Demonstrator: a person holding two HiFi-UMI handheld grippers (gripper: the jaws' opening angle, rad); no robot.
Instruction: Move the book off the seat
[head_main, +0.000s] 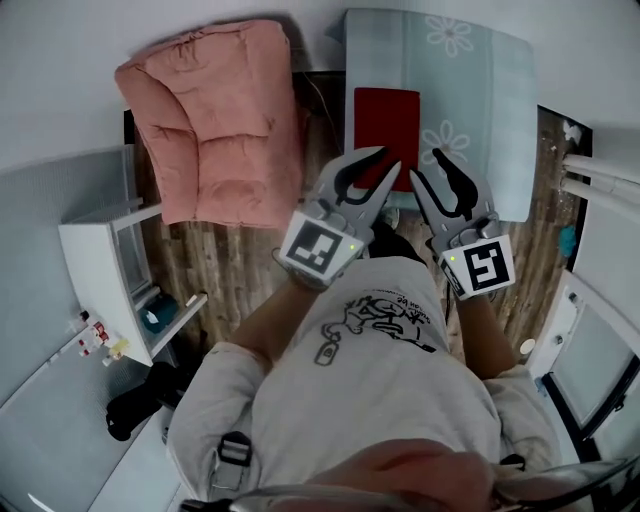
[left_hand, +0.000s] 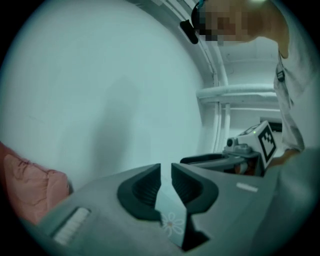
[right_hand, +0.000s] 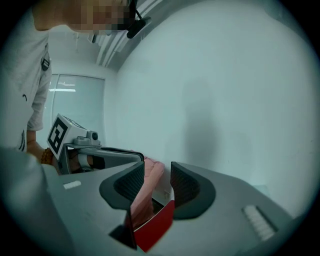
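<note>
The red book (head_main: 387, 120) lies flat on the seat, a pale blue cushion with daisies (head_main: 480, 90). My left gripper (head_main: 388, 160) hovers over the book's near left corner; in the left gripper view its jaws (left_hand: 166, 172) stand a narrow gap apart with only the daisy cushion (left_hand: 170, 220) seen through them. My right gripper (head_main: 427, 165) is just off the book's near right edge. Its jaws (right_hand: 157, 172) are open, and a corner of the red book (right_hand: 152, 227) shows low in the gap, with no pad on it.
A pink quilted cushion (head_main: 215, 130) lies left of the seat on the wooden floor (head_main: 225, 270). A white cabinet (head_main: 110, 280) stands further left. White frames (head_main: 600, 340) run along the right side. A white wall rises behind the seat.
</note>
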